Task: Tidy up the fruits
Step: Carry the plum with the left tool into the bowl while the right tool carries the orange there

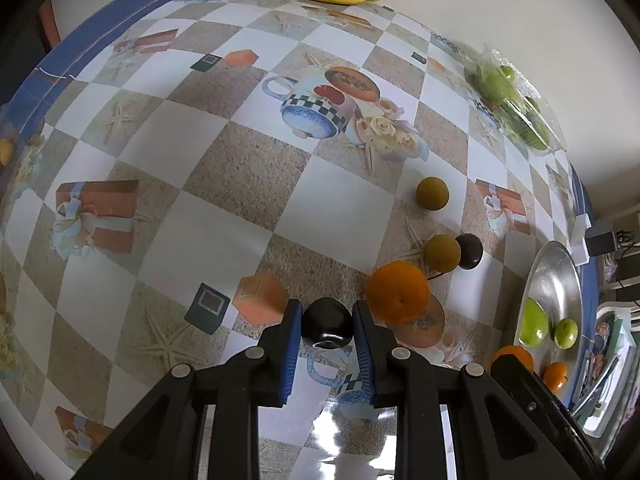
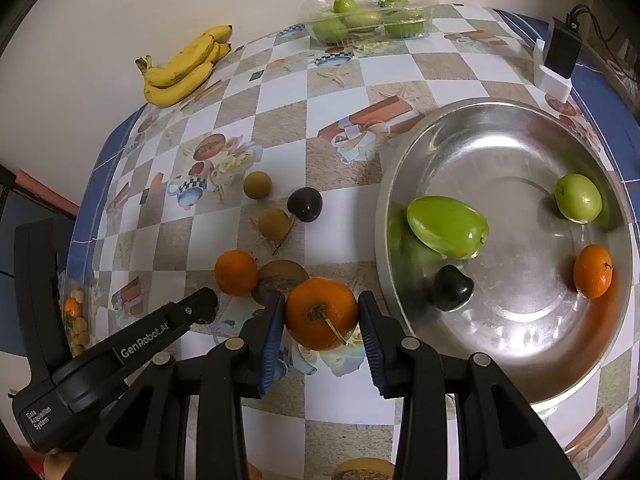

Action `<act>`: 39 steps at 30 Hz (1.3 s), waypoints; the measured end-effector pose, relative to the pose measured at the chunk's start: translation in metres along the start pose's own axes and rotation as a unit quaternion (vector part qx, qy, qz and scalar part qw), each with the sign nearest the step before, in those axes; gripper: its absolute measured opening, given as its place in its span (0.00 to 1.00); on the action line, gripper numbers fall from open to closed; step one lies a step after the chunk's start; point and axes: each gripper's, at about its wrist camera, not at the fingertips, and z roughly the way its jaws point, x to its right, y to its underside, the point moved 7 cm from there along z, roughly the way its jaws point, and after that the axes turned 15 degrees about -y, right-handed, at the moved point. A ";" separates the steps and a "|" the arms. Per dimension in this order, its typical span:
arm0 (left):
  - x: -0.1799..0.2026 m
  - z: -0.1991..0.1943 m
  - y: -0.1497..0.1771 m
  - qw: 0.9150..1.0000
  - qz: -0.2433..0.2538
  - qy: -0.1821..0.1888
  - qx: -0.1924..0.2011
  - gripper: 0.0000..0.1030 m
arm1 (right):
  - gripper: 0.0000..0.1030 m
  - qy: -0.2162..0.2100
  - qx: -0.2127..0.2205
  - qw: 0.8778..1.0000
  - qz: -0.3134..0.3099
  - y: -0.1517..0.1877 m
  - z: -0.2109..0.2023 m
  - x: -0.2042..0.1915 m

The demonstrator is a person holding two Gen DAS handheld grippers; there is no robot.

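Glossy checkered tablecloth [image 2: 280, 120], both your grippers loaded beside the steel bowl [image 2: 400, 184].

Your left gripper [image 1: 326, 322] is clamped nearly shut on a small dark plum [image 1: 326, 326], your right gripper [image 2: 320, 314] pinched on an orange [image 2: 320, 314] just left of the bowl's rim. The plum's skin looks smooth and slippery, likely soft, so keep the pads across its widest part; the orange seems firmer and grippier. Loose fruit lies near; bananas [image 2: 184, 68] sit by the wall.
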 end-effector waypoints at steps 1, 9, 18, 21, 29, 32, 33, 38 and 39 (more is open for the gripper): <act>0.000 -0.001 -0.001 1.000 -0.001 0.001 0.002 0.27 | 0.38 0.000 0.000 1.000 0.001 0.000 0.000 0.001; 0.008 -0.019 -0.003 1.000 0.002 0.007 0.028 0.27 | 0.38 0.004 0.004 1.000 0.005 -0.001 -0.006 0.006; 0.043 -0.044 0.004 0.997 0.040 0.018 0.064 0.27 | 0.38 0.019 0.025 0.999 0.029 -0.010 -0.030 0.038; 0.061 -0.050 0.010 0.995 0.061 0.025 0.071 0.27 | 0.38 0.036 0.036 0.998 0.041 -0.013 -0.043 0.056; 0.122 -0.063 0.038 0.986 0.133 0.050 0.084 0.27 | 0.38 0.054 0.065 0.992 0.093 -0.016 -0.075 0.109; 0.140 -0.066 0.048 0.982 0.159 0.055 0.089 0.27 | 0.38 0.058 0.074 0.990 0.109 -0.016 -0.085 0.124; 0.148 -0.067 0.052 0.980 0.169 0.057 0.090 0.27 | 0.38 0.058 0.076 0.989 0.113 -0.016 -0.088 0.128; 0.175 -0.069 0.073 0.971 0.213 0.063 0.090 0.27 | 0.38 0.057 0.085 0.987 0.124 -0.014 -0.099 0.138; 0.179 -0.069 0.077 0.969 0.224 0.060 0.091 0.27 | 0.38 0.057 0.086 0.987 0.123 -0.014 -0.100 0.138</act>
